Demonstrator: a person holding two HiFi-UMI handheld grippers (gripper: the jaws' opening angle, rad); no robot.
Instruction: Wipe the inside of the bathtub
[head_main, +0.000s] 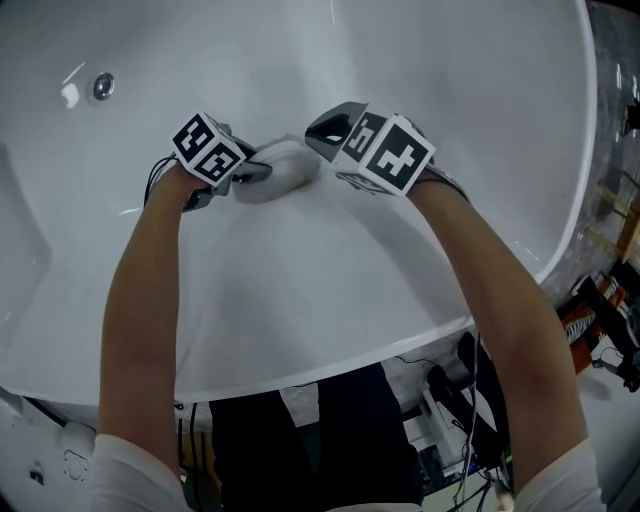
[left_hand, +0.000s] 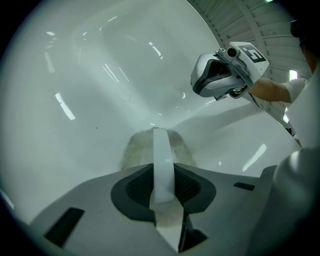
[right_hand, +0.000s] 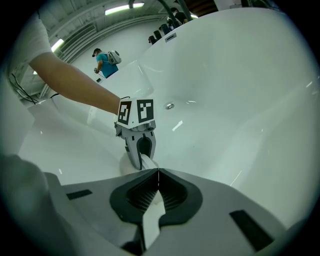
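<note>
The white bathtub (head_main: 450, 80) fills the head view, and both grippers are inside it. My left gripper (head_main: 255, 172) is shut on a white cloth (head_main: 285, 170) that lies bunched against the tub wall. In the left gripper view a strip of that cloth (left_hand: 135, 147) is pinched between the jaws of the left gripper (left_hand: 162, 150). My right gripper (head_main: 325, 130) hovers just right of the cloth and a little above it, shut, not touching it. It shows as the right gripper (left_hand: 202, 82) held up in the air. The right gripper view looks past the right gripper (right_hand: 159, 172) at the left gripper (right_hand: 142, 152).
A round metal fitting (head_main: 102, 86) sits on the tub wall at the far left. The tub's curved rim (head_main: 400, 350) runs below my arms. Cables and equipment (head_main: 600, 310) lie on the floor at the right. A person in a teal shirt (right_hand: 105, 60) stands far off.
</note>
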